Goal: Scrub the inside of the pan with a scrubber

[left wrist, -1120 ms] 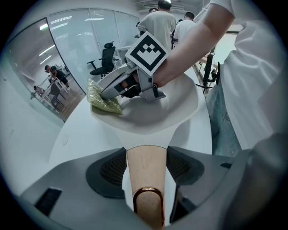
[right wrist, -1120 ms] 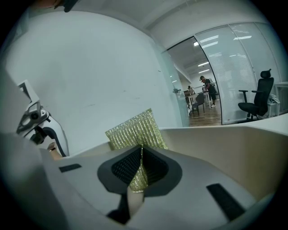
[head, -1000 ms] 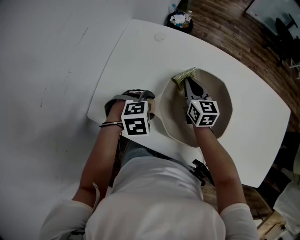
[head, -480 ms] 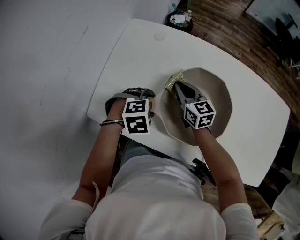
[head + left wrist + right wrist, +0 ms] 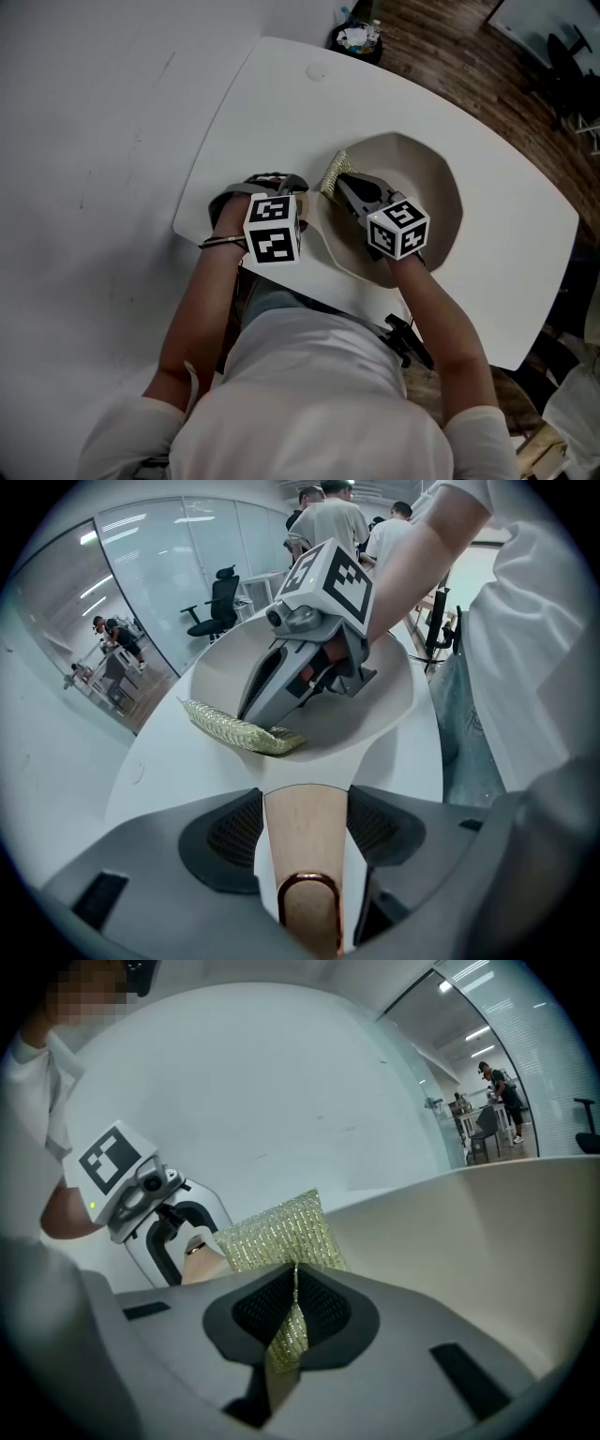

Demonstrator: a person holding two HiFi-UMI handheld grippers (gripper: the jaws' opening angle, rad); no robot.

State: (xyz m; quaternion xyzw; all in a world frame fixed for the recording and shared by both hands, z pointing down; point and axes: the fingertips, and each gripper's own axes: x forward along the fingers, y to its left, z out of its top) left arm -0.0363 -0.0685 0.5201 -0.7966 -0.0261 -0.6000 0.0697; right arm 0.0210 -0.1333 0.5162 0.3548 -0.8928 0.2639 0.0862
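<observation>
Right gripper (image 5: 292, 1312) is pinched tight on the gold-green mesh scrubber (image 5: 277, 1232), which fans out just past its fingertips against the cream pan's (image 5: 441, 206) wall. Left gripper (image 5: 305, 803) is clamped on the wooden handle (image 5: 302, 860).

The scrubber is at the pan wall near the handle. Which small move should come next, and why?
Probably sweep the right tongs down across the pan floor, away from the handle. The scrubber they pinch sits high on the wall by the rim, most of the inside lies beyond it, and the left tongs hold the handle.
</observation>
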